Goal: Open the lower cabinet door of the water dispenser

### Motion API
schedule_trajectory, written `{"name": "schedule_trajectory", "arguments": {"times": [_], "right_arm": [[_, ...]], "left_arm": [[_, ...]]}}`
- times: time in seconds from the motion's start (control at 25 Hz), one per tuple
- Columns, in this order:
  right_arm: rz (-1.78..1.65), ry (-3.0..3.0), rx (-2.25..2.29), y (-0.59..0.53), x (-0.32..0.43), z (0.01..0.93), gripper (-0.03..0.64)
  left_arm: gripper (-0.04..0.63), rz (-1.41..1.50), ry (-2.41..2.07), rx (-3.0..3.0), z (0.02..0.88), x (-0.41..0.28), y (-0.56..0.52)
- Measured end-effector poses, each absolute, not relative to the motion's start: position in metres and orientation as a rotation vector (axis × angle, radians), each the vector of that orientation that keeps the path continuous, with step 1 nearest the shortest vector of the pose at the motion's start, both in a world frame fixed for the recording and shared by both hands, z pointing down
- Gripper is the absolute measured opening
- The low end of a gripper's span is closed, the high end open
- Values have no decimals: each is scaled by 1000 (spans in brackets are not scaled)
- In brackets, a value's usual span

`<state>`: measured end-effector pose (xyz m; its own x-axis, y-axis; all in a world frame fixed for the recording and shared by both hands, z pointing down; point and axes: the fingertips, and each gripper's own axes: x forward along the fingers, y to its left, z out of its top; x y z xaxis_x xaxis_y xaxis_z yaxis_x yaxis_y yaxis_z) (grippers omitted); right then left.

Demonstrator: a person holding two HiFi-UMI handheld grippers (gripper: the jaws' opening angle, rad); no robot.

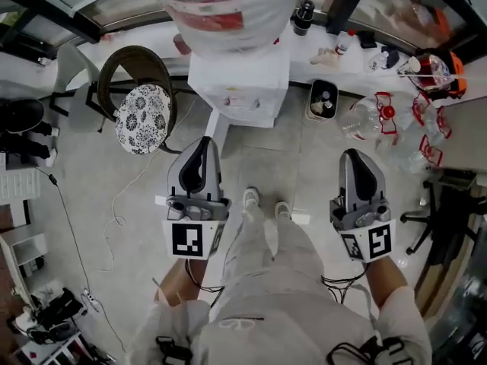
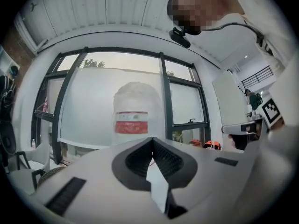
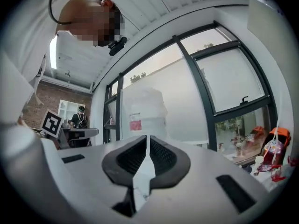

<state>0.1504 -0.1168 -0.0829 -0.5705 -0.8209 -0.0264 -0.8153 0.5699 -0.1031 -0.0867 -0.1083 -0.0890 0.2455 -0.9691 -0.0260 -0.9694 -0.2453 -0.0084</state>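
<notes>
The white water dispenser (image 1: 237, 82) stands ahead of me against the window, with a big clear bottle (image 1: 228, 6) with a red label on top. From above I see only its top and upper front; the lower cabinet door is hidden. My left gripper (image 1: 204, 143) and right gripper (image 1: 352, 157) are held side by side in front of my body, well short of the dispenser. Both are shut with nothing between them. The left gripper (image 2: 152, 139) points level at the bottle (image 2: 132, 115). In the right gripper view the right gripper (image 3: 147, 137) has the bottle (image 3: 142, 111) just above its tips.
A round stool with a patterned cushion (image 1: 144, 118) stands left of the dispenser. A small bin (image 1: 323, 99) sits to its right. Clear bottles with red caps (image 1: 380, 116) lie on the floor at right, near an office chair (image 1: 449, 204). A cable (image 1: 114, 204) trails over the floor at left.
</notes>
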Motion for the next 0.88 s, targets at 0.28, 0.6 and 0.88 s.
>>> {"name": "schedule_trajectory", "arguments": {"times": [0.28,0.6,0.88], "right_arm": [[-148,2629,-1548,-92,171,-129,21],[-135,2618,-1594,-82,182,-135,15],[-130,2620,-1600,-80,195,-138,15]], "left_arm": [[2,73,1866,-2492,-138,-77,-99],[2,69,1835,-2500,-148,-69,-89],[2,75,1840,-2497,-152,-58,-88]]}}
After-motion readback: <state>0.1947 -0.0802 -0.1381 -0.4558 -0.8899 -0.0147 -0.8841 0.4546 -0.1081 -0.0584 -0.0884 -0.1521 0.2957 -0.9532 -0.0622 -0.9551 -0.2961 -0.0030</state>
